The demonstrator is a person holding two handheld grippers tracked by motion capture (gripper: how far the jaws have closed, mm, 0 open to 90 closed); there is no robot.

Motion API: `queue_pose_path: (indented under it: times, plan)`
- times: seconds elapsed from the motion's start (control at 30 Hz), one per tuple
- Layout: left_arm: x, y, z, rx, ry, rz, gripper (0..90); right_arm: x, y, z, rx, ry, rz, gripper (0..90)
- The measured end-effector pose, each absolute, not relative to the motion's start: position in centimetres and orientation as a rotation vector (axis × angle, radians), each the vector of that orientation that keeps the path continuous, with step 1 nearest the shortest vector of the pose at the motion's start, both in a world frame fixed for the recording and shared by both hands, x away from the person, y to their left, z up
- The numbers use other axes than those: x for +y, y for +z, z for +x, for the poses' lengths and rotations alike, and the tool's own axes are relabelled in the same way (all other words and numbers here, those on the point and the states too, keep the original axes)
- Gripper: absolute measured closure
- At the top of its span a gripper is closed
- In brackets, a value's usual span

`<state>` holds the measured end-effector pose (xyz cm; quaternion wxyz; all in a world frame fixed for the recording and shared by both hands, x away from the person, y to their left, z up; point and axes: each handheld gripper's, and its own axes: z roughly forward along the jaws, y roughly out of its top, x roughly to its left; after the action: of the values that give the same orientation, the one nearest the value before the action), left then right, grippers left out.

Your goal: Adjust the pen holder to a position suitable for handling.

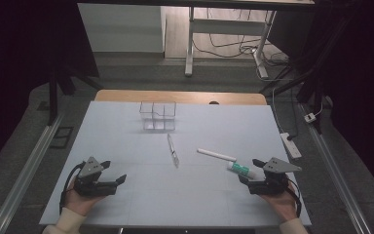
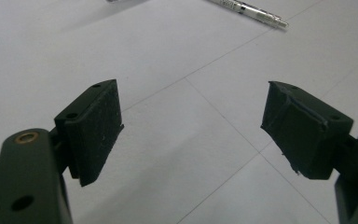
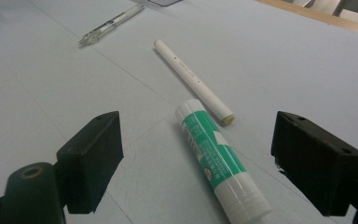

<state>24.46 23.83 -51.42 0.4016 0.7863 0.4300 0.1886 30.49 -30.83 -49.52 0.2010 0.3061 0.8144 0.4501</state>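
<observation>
1. Leftmost, the left gripper (image 1: pixel 116 171) is held low over the pale table (image 1: pixel 126 146) near its front left corner, cradled in a hand with a cream sleeve; its jaws are spread wide with nothing between them, and only bare tabletop is seen past them in the left gripper view.
2. Farther back, near the middle, a clear compartmented organizer (image 1: pixel 158 116) is seen standing upright.
3. Just in front of it, a clear pen (image 1: pixel 173 150) is laid flat on the table.
4. Right of the pen, a white marker (image 1: pixel 216 155) is laid at a slant.
5. Beside the marker's right end, a green-and-white glue stick (image 1: pixel 238 168) is laid flat; the two appear almost touching.
6. Rightmost, the right gripper (image 1: pixel 251 171) is held with jaws wide apart, the glue stick (image 3: pixel 216 156) lying just ahead of them, ungripped.
</observation>
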Motion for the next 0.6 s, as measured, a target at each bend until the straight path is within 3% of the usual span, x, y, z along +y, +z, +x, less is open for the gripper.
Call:
queue_pose_path:
  times: [0.6]
  plan:
    - [24.09,-51.02,25.21,1.107,0.458,1.968,21.6,-30.77,-49.6,30.44,2.282,1.259,0.867,16.5]
